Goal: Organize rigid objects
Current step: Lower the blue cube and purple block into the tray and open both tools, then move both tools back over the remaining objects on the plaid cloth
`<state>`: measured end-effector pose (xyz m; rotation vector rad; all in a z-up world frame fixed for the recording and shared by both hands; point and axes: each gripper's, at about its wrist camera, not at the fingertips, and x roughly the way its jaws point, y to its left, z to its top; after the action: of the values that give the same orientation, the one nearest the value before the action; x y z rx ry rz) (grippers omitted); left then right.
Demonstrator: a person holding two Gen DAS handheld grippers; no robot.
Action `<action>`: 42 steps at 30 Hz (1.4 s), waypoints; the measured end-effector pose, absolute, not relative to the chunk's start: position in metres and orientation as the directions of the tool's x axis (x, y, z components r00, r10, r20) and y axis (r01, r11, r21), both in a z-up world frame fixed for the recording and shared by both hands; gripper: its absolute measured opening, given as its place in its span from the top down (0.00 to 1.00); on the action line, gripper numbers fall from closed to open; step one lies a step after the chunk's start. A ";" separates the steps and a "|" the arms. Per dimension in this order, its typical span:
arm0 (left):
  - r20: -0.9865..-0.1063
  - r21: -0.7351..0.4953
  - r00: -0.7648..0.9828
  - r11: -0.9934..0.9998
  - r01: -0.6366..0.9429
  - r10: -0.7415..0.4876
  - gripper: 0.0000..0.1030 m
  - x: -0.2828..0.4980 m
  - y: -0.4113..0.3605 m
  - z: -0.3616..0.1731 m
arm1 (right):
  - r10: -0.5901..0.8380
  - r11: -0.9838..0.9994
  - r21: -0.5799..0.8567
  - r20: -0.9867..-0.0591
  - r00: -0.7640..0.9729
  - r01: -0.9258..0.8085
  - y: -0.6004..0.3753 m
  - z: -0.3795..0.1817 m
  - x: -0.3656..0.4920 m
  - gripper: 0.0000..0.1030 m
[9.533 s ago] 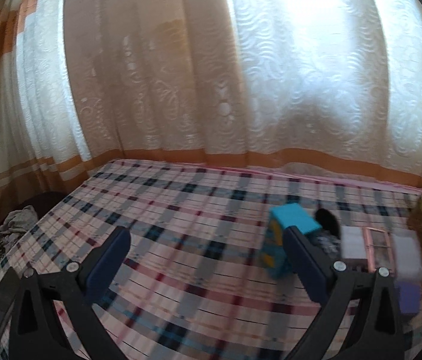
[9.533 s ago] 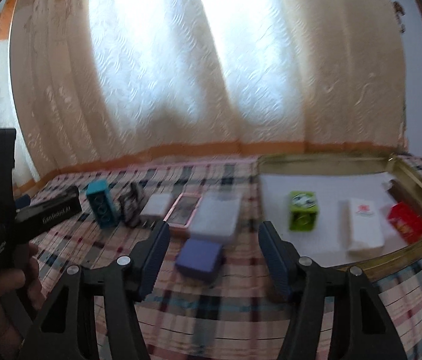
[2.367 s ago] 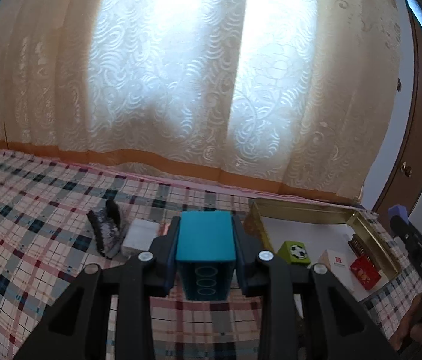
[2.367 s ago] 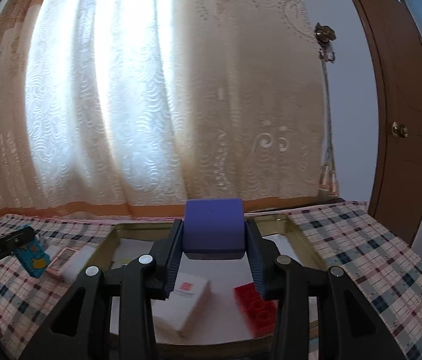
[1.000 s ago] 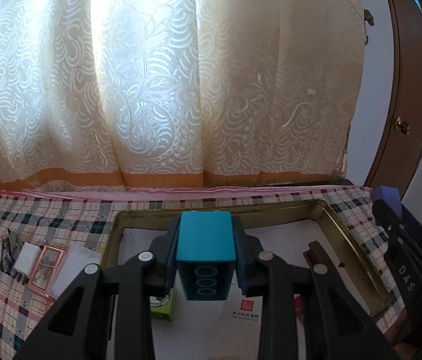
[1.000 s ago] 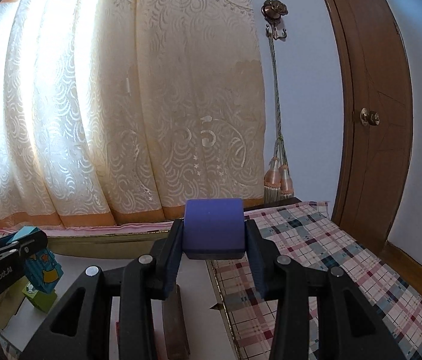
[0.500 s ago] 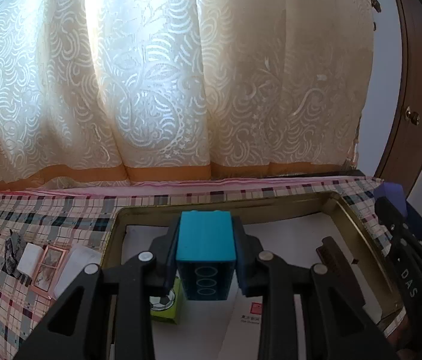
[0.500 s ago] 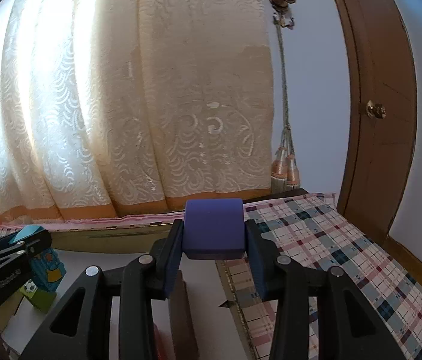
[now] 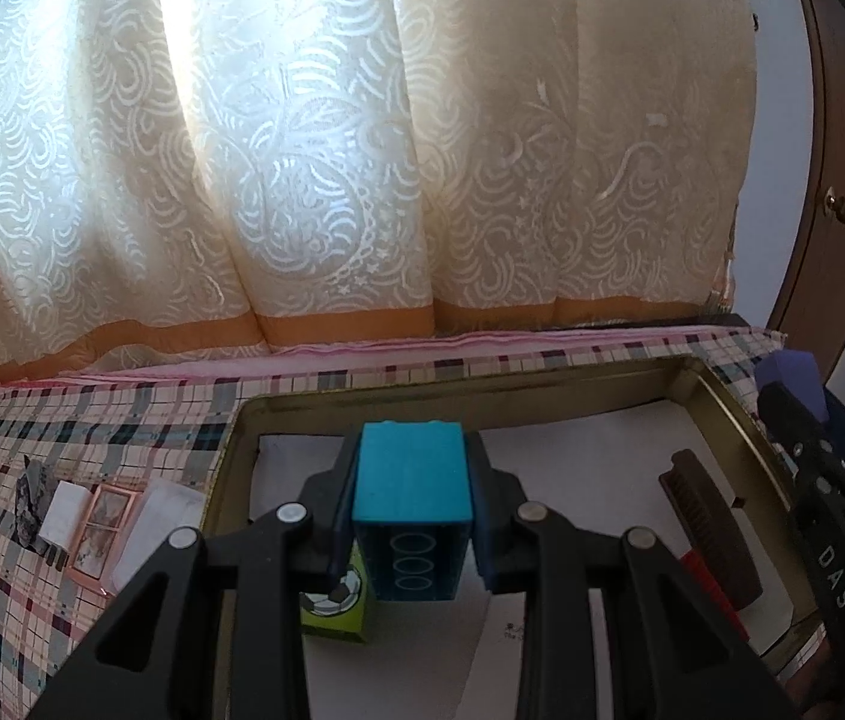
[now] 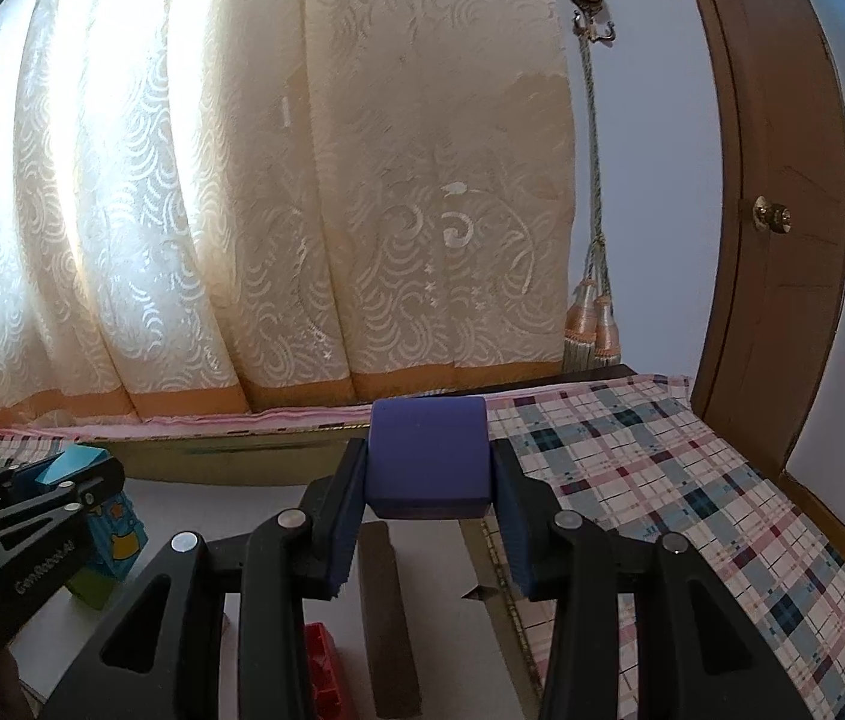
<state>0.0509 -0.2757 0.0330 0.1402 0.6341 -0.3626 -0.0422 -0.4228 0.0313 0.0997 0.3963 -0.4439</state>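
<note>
Clamped upright in the left gripper [image 9: 411, 516], the tall teal cardboard box [image 9: 410, 501] hangs over the gold-rimmed metal tray [image 9: 458, 391], while the right gripper [image 10: 427, 516] grips a purple rounded block [image 10: 427, 459] above its right rim.

Both claws, once bare over the plaid bed, now carry loads — the left claw [image 9: 410, 501] grips the teal box [image 9: 411, 468], the right claw [image 10: 427, 483] the purple block [image 10: 427, 456] — and both sit over the gold tray [image 9: 728, 414], off the plaid cover.

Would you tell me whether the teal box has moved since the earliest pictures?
Yes. The teal box left the plaid cloth beside the dark item and is now held over the gold tray by the left tool.
</note>
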 end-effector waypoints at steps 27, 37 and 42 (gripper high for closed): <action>-0.544 -0.074 0.784 0.947 0.312 -0.300 0.00 0.048 -0.250 0.044 | -0.305 0.934 0.061 -0.372 0.877 0.351 -0.411 0.029 -0.047 0.22; -0.515 -0.113 0.806 0.955 0.275 -0.293 0.00 0.047 -0.219 0.050 | -0.392 0.905 0.069 -0.246 0.886 0.420 -0.405 0.038 -0.080 0.21; -0.439 -0.006 0.866 0.965 0.264 -0.240 0.00 0.025 -0.200 0.051 | -0.443 0.880 0.085 -0.206 0.873 0.467 -0.402 0.041 -0.091 0.21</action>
<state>0.0246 -0.2003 0.0510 0.0543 0.4524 -0.2635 -0.0910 -0.4023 0.0406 0.1336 0.1829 -0.4769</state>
